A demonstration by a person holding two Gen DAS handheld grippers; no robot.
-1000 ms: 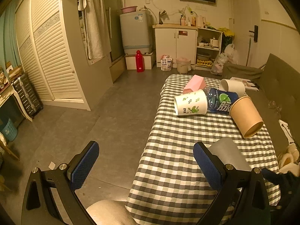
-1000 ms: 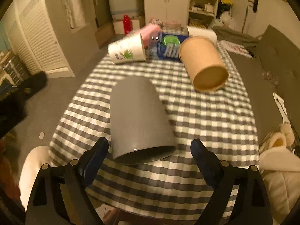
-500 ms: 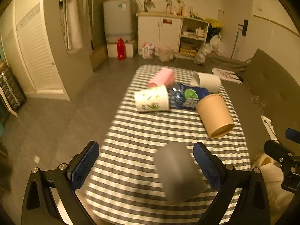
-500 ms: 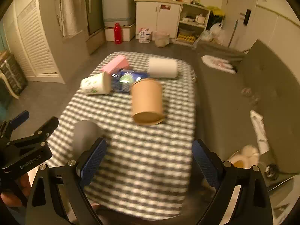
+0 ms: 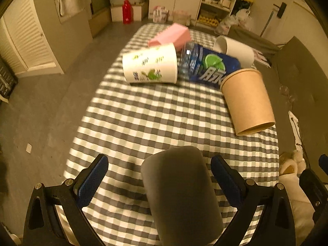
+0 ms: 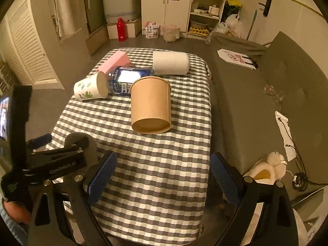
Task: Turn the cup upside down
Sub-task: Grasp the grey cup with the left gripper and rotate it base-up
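Note:
A grey cup (image 5: 180,194) stands upside down near the front edge of the checked table (image 5: 155,123). My left gripper (image 5: 160,182) is open, with its blue pads on either side of the cup and apart from it. In the right wrist view the grey cup (image 6: 90,143) is partly hidden behind the left gripper's body. My right gripper (image 6: 163,176) is open and empty over the table's front right part.
A brown paper cup (image 5: 248,100), a white printed cup (image 5: 150,66), a blue bottle (image 5: 207,65), a white cup (image 5: 235,51) and a pink box (image 5: 170,37) lie at the table's far end. A grey sofa (image 6: 256,94) runs along the right.
My left gripper swung right and closed in around the grey cup. My right gripper drew away from the cup to the right side of the table.

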